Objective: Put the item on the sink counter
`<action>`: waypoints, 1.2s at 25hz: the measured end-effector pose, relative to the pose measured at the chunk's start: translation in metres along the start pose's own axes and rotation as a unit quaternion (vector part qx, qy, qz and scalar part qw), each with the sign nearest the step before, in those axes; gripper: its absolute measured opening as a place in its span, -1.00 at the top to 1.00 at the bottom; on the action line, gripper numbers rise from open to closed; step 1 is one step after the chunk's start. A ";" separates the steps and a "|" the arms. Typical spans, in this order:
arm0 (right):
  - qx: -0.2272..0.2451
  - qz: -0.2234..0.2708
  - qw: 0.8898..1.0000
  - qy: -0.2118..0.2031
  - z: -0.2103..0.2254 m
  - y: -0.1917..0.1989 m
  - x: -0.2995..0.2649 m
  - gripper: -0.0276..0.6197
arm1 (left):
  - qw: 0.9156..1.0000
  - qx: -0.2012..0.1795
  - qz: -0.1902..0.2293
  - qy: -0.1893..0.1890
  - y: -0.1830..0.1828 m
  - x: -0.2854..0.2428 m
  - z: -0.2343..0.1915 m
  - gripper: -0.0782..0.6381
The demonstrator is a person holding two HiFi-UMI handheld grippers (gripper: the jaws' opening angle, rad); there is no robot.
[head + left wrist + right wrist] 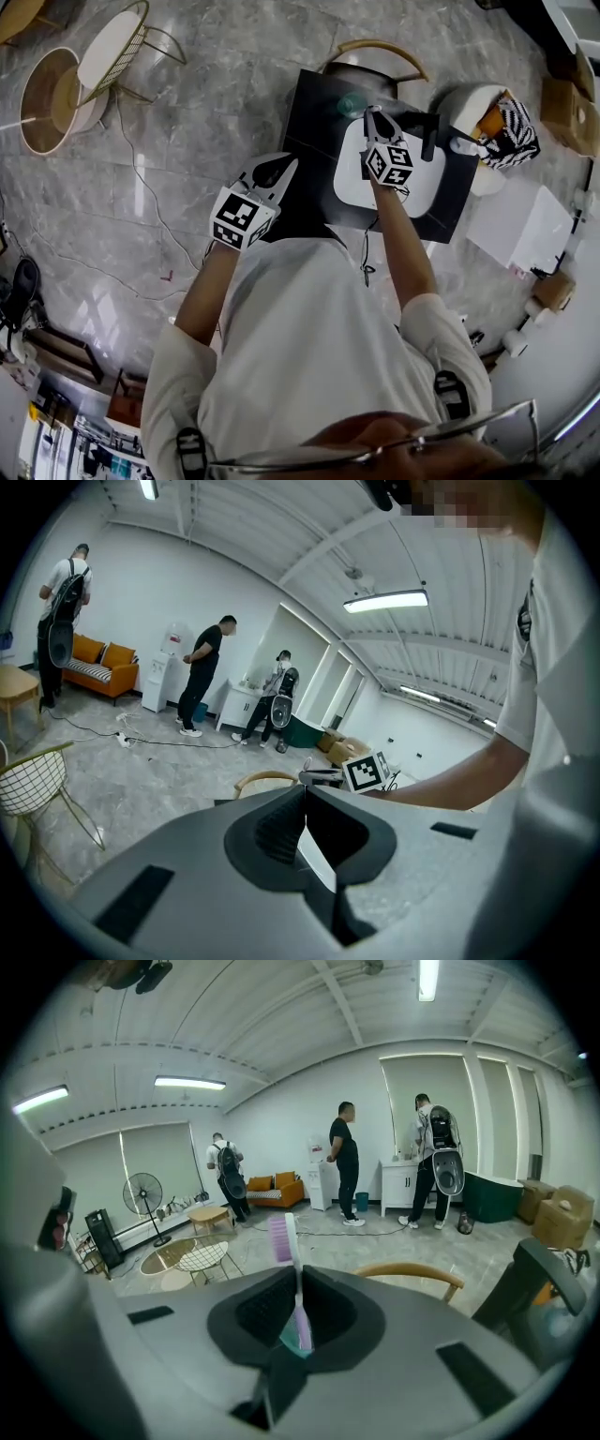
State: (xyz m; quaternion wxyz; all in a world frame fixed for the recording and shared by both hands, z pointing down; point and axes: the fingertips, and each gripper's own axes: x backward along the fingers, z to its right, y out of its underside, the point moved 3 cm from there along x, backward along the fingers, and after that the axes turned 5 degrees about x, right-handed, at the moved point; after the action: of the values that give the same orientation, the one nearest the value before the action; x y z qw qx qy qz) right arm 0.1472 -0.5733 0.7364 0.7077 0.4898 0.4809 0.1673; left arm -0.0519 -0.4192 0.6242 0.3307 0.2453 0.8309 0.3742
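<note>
As viewed from the head camera, the right gripper (373, 114) is held out over the white oval basin (427, 192) set into the black square sink counter (309, 112). Its jaws are clamped on a white-handled toothbrush with pink bristles (296, 1288). The right gripper view shows the handle pinched near upright between the two jaws. The handle's teal and purple lower end sits deep in the throat. The bristle head projects past the jaw tips, with the bristles facing that view's left. The toothbrush is therefore carried in the gripper above the basin and is not lying on the counter. It cannot be made out in the head view.

The left gripper (284, 171) is positioned at the counter's left edge, apart from the basin. Its jaws meet tip to tip, with nothing between them.

A light wooden chair with a curved back (380, 49) stands just beyond the counter's far side. In the right gripper view, an orange sofa (275, 1190) stands against the far wall, well apart from the counter.
</note>
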 end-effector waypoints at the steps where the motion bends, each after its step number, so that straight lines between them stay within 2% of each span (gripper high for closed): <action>1: 0.002 -0.007 1.000 0.001 0.000 0.004 -0.004 0.83 | 1.000 0.001 -0.003 0.003 0.003 -0.002 -0.001 0.77; 8: 0.010 -0.045 0.999 0.013 0.001 0.023 -0.026 0.82 | 1.000 0.009 -0.020 0.013 0.016 -0.008 -0.008 0.77; 12: 0.021 -0.067 0.997 0.006 -0.002 0.028 -0.034 0.82 | 1.000 0.010 -0.019 0.014 0.015 -0.007 -0.011 0.77; 23: 0.035 -0.093 0.995 -0.013 -0.001 0.027 -0.043 0.81 | 1.000 0.004 -0.012 0.012 0.005 -0.008 -0.013 0.77; 26: 0.037 -0.099 0.994 -0.021 0.000 0.028 -0.043 0.72 | 1.000 0.004 -0.011 0.013 0.006 -0.008 -0.008 0.77; 30: 0.038 -0.097 0.994 -0.024 0.000 0.026 -0.039 0.71 | 1.000 0.003 -0.008 0.009 0.008 -0.005 -0.002 0.77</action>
State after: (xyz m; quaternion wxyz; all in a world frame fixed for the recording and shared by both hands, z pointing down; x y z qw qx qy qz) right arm 0.1348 -0.5892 0.7792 0.7130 0.4712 0.5149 0.0671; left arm -0.0490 -0.4184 0.6333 0.3257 0.2362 0.8370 0.3708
